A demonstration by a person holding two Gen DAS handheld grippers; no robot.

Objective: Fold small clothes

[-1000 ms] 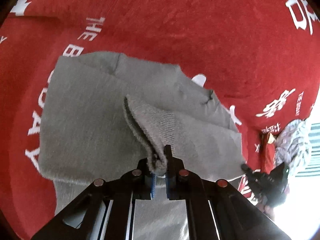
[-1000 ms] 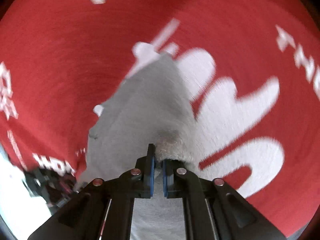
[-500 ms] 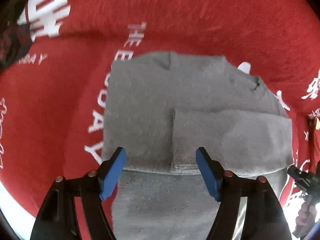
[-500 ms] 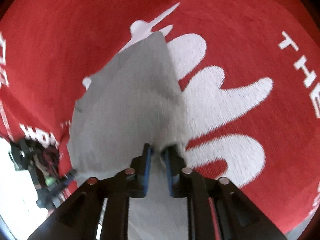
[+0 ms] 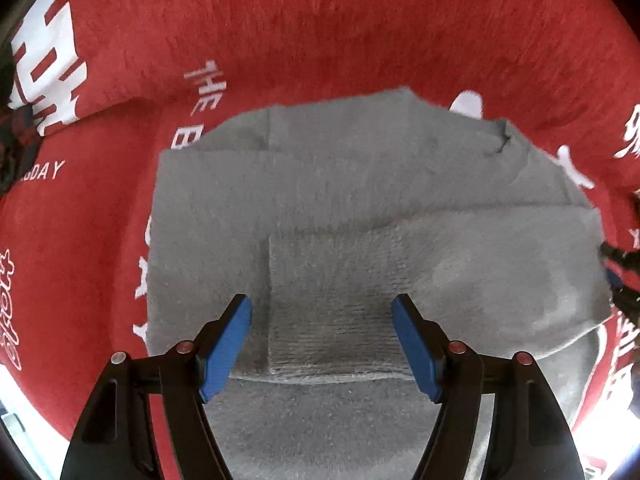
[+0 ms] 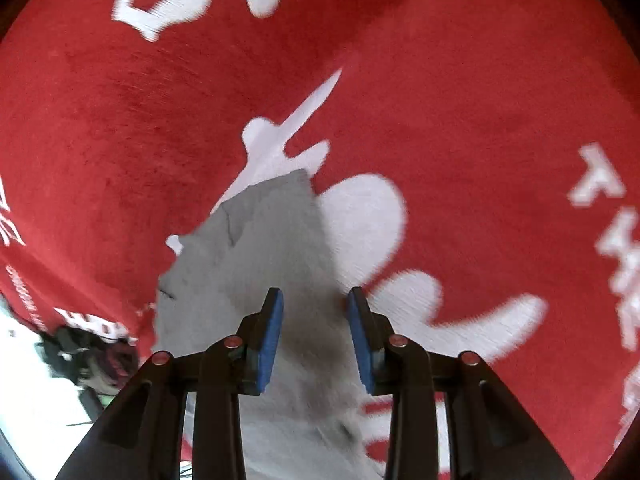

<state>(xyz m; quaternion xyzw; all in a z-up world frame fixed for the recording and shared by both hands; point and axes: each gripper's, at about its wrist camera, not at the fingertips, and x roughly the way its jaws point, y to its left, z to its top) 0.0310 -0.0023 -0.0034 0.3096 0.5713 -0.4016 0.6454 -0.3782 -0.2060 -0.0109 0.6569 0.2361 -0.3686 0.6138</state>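
The garment (image 5: 360,208), a small grey knit piece, lies flat on the red cloth (image 5: 320,32) with white lettering. I have just let go of it. A second ago both sets of jaws were clenched on it: the left held the ribbed cuff (image 5: 332,300) lifted off the body, the right pinched the far edge. Now the cuff lies folded flat over the garment's body. I judge this fold to be placed; the next fold is not yet begun.

Left gripper (image 5: 322,340): jaws released and wide, nothing pressed between them. The cuff lies below the gap between the pads, its near edge in line with them, not touching.

Right gripper (image 6: 316,332): jaws opening. A strip of garment (image 6: 260,248) runs beneath the gap; the pads do not press on it. Its right edge lies just inside the right pad.
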